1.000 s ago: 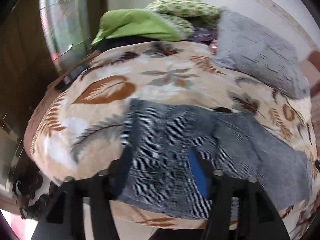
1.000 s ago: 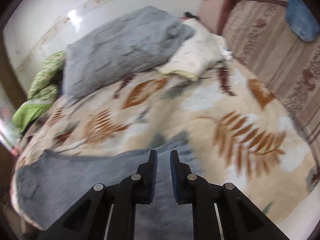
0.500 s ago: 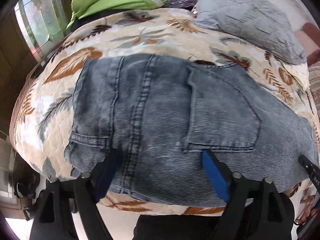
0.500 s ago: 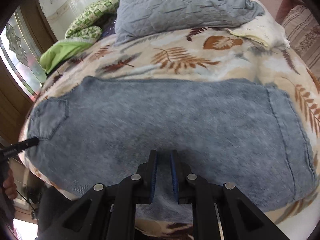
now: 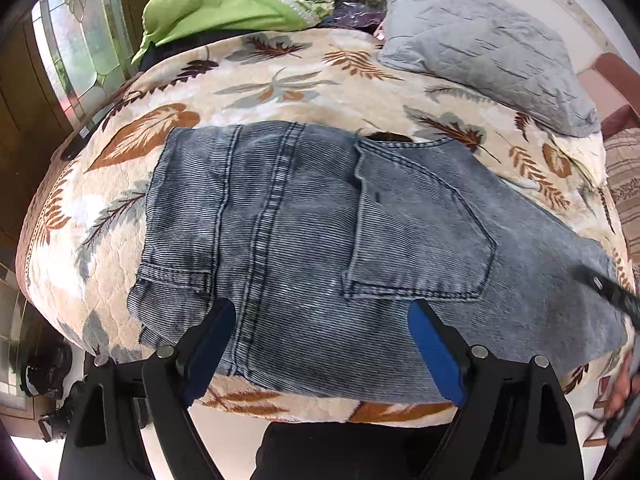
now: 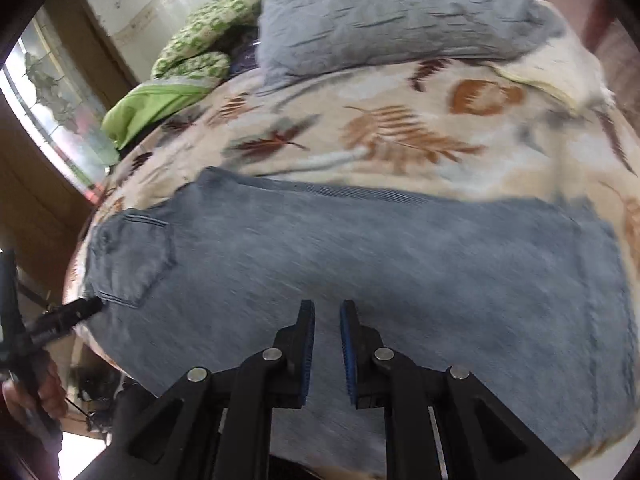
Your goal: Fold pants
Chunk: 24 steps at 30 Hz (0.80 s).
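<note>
While my left gripper (image 5: 320,350) hangs with its blue pads spread wide over the near waistband edge of the jeans (image 5: 320,240), it grips nothing; I judge that wide stance is there to take in the thick seamed denim near the belt loops. My right gripper (image 6: 327,344) sits above the leg section of the same jeans (image 6: 380,272), its pads drawn close with a narrow gap showing between them, and no cloth is caught there that I can see. That view is blurred, so finer detail escapes me.

Beneath both tools the jeans lie flat, already doubled leg on leg, back pocket (image 5: 420,232) facing up, stretched along the near edge of the leaf-print blanket (image 5: 280,80). Laying them so close to the edge keeps both ends within my reach, I think, with waist to my left and hem to my right. Next I would expect to pinch each end and bring one over the other.

Beyond the jeans, a grey quilted pillow (image 5: 480,48) rests on the blanket, and further left behind it sits a green bundle of cloth (image 5: 216,12).
</note>
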{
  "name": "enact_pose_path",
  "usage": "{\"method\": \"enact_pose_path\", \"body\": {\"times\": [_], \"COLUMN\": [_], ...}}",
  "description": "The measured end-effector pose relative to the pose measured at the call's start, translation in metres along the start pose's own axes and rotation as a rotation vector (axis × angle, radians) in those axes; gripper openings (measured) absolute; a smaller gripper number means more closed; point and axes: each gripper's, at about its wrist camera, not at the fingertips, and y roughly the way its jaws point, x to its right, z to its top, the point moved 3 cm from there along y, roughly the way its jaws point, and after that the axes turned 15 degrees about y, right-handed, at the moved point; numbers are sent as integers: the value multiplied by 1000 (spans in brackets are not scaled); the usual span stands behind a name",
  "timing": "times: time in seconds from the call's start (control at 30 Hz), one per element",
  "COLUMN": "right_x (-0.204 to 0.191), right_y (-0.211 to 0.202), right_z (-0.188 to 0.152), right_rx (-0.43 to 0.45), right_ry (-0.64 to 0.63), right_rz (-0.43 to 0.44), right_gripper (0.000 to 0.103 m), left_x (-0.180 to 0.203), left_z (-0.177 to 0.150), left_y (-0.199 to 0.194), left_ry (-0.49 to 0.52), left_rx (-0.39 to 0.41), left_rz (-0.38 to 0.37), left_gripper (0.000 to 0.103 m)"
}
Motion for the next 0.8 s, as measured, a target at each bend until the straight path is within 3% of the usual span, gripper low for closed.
{"method": "enact_pose_path", "body": {"times": [0.13,0.3,0.47,0.67,0.8], "right_x": [-40,-70,-82,-80,-85], "right_y": [35,77,108,125,127], "right_z": [17,33,47,63,65], "right_rx": [-70,-131,-148,-173,-135], "right_ry": [-20,-3,-11,56,41], "right_rz": [41,28,-59,-89,-115], "right_gripper": [16,16,16,16,16], "left_x": [5,10,6,13,14], "left_z": [-2,-5,-5,-10,-13], "left_y": [3,19,28,30,29], "left_ry": [42,75,61,85,94], "left_rx": [-27,-104,-105,-69,-33], "left_rz": [26,38,3,44,54], "left_gripper": [89,91,102,103,103]}}
